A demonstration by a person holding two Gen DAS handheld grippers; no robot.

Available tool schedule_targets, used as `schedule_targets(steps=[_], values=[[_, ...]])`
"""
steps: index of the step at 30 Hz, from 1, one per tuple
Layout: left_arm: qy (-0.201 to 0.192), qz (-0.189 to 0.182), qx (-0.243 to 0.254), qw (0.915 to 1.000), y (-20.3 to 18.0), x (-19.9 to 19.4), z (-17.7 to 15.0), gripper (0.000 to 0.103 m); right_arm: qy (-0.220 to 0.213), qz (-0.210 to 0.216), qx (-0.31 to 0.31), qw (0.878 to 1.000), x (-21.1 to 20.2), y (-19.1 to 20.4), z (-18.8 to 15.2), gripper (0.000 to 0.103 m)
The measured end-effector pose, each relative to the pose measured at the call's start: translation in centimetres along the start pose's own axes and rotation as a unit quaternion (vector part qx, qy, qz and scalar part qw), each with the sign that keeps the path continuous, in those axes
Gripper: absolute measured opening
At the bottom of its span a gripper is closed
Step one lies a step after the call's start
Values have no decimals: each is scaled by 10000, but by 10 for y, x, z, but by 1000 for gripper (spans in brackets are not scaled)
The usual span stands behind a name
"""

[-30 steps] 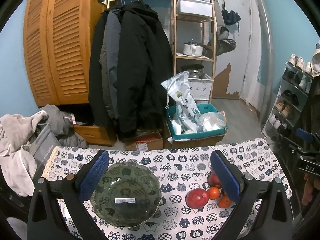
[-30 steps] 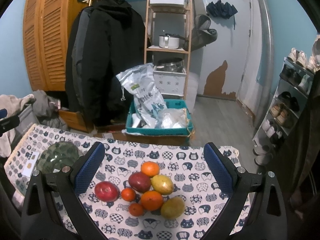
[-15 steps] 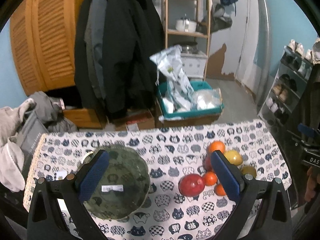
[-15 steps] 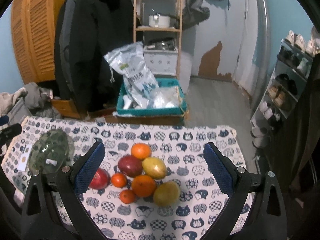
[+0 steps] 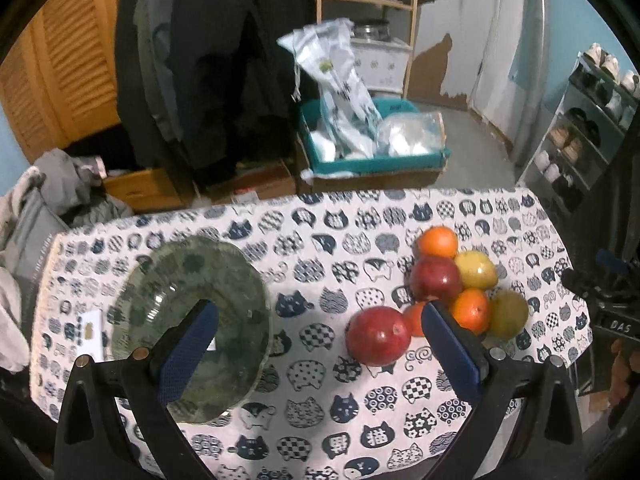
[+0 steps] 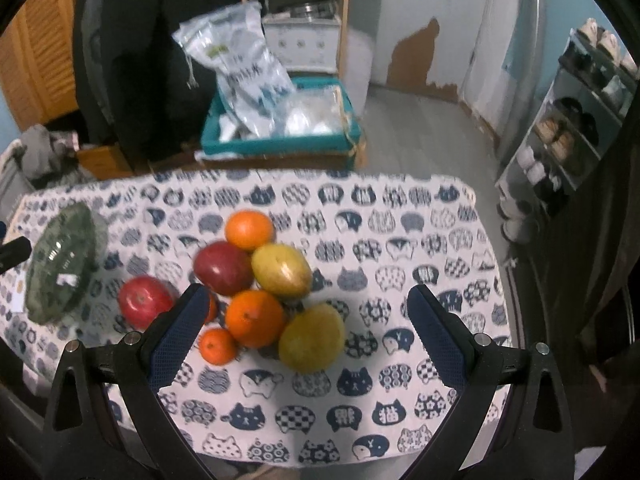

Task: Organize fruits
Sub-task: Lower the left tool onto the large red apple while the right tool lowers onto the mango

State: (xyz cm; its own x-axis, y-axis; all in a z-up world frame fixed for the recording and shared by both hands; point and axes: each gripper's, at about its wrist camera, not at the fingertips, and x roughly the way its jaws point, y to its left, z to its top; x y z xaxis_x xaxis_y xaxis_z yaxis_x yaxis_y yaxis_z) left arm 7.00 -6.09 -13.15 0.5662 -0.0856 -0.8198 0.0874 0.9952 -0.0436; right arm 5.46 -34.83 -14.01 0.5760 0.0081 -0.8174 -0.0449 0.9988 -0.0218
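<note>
Both held above a surface covered in a cat-print cloth, neither touching anything. Left gripper with jaws spread wide and empty, hanging over the near edge between a green glass bowl on the left and a fruit pile on the right; left pad overlapping the bowl's near rim in view, right pad in front of a small orange. Right gripper likewise released and empty, jaws wide, poised over the near side of the pile. Fruit clustered right of centre on the cloth: an orange farthest, a dark red apple and a yellow mango touching just nearer, a second orange nearer again, a green-yellow mango at the near right, a small tangerine at the near left. A bright red apple lying slightly apart on the pile's left, between pile and bowl. Bowl empty, well left of the fruit. Beyond the far edge, a teal bin of bags on the floor.
</note>
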Motion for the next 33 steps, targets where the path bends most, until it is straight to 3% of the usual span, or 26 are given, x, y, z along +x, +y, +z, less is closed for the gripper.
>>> schedule_targets(steps=[11,23,31,33], values=[[629,-113,192,9978,-21,55,-11,102,981,57,144,9951,70,-11,-22,97],[1165,-143,368,9924,-37,110,-25,102,1555,214,149,9875,115,-10,-35,97],[1454,-314,417,9880,-45,131,-33,102,1783,444,205,9828,134,-12,-45,81],[1498,-324,455,9871,-47,134,-34,102,1831,595,281,9809,136,-16,-48,70]])
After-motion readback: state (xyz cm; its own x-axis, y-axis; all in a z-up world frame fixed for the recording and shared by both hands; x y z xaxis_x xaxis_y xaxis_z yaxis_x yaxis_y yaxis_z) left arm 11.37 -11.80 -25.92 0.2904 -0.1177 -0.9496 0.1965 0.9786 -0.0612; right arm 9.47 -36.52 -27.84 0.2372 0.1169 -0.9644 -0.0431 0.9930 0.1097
